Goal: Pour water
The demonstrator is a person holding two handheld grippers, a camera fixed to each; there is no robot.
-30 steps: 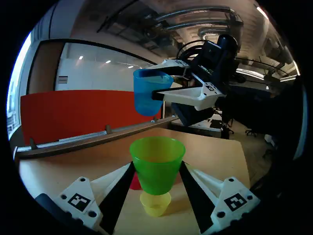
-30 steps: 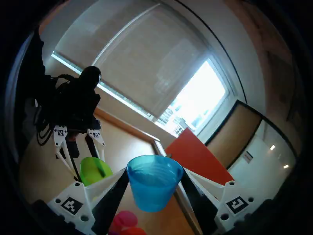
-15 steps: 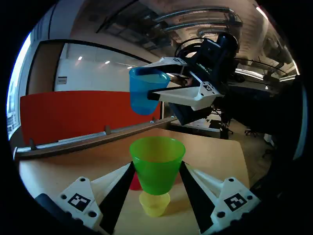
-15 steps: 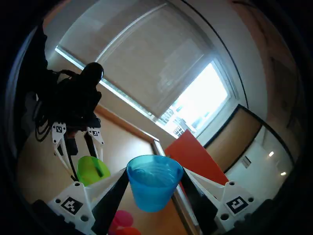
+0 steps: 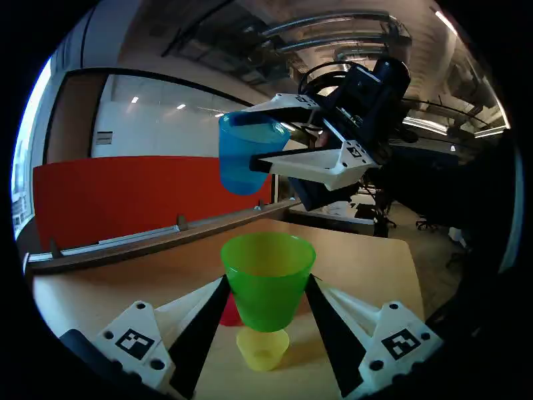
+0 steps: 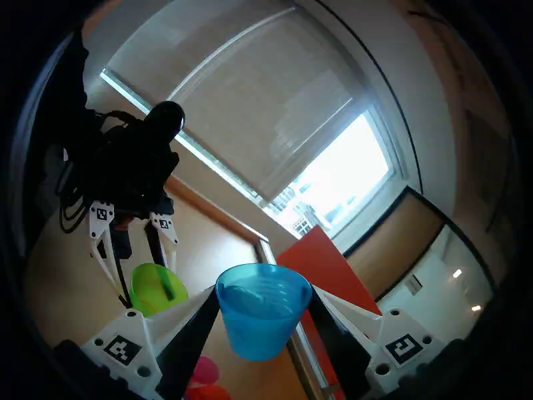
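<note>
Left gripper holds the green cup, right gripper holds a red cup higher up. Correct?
No. The right gripper holds a blue cup, not red; the right gripper view shows it. The left gripper does hold the green cup, lower down.

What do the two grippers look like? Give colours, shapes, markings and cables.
The left gripper and right gripper match: white angular fingers with black tapering pads, a square black-and-white marker near each finger's base. Seen from afar, each carries a black camera block trailing black cables.
</note>
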